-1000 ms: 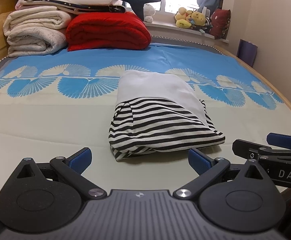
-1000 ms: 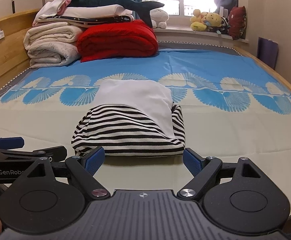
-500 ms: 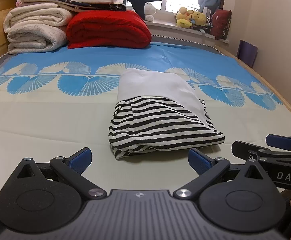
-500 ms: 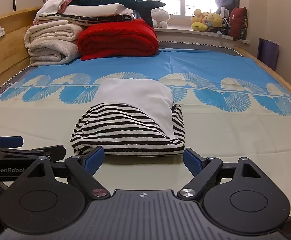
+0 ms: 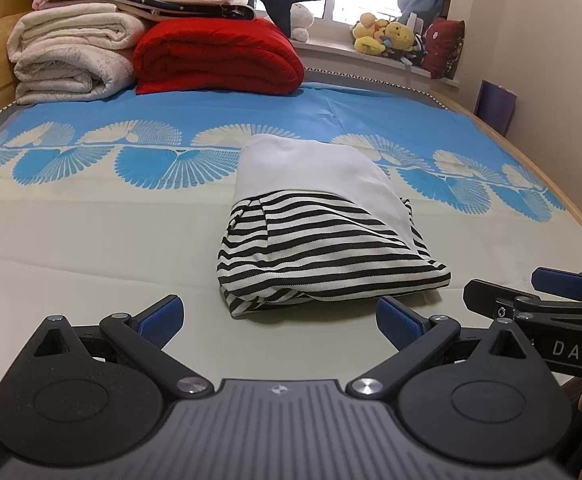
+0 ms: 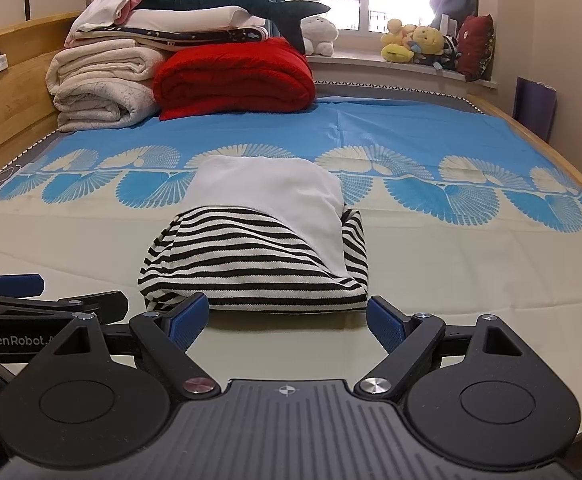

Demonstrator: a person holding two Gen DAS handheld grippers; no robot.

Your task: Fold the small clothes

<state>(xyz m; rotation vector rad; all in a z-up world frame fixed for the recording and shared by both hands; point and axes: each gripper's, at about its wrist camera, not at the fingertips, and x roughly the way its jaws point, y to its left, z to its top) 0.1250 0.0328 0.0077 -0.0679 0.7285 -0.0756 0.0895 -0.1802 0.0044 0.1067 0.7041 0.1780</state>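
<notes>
In the left wrist view, the left gripper [image 5: 279,318] fills the bottom of the frame, and its two blue-padded fingers [image 5: 161,316] stand wide apart with nothing between them. Just above the gap, in the middle of the frame, lies the folded garment [image 5: 323,236]: a compact bundle, black-and-white striped on the near part and plain white on the far part. It rests on the bed sheet [image 5: 91,240] (pale in the near half, blue with a fan pattern farther away) and no finger touches it. At the right edge of the frame the right gripper [image 5: 531,300] comes in from the side, low over the sheet, beside the garment but apart from it. In the upper left, a red quilt [image 5: 219,56] and rolled cream blankets [image 5: 75,56] are stacked at the far end of the bed.

In the right wrist view, the right gripper [image 6: 289,320] is at the bottom, its fingers also spread apart and empty. The folded garment [image 6: 263,244] sits in the middle of the frame, its striped near edge just above the two blue pads (very near, though contact cannot be judged). At the lower left edge, the left gripper [image 6: 51,304] is seen from the side. The red quilt [image 6: 235,76] lies in the upper middle, with plush toys [image 6: 415,44] on the window sill in the upper right.
</notes>
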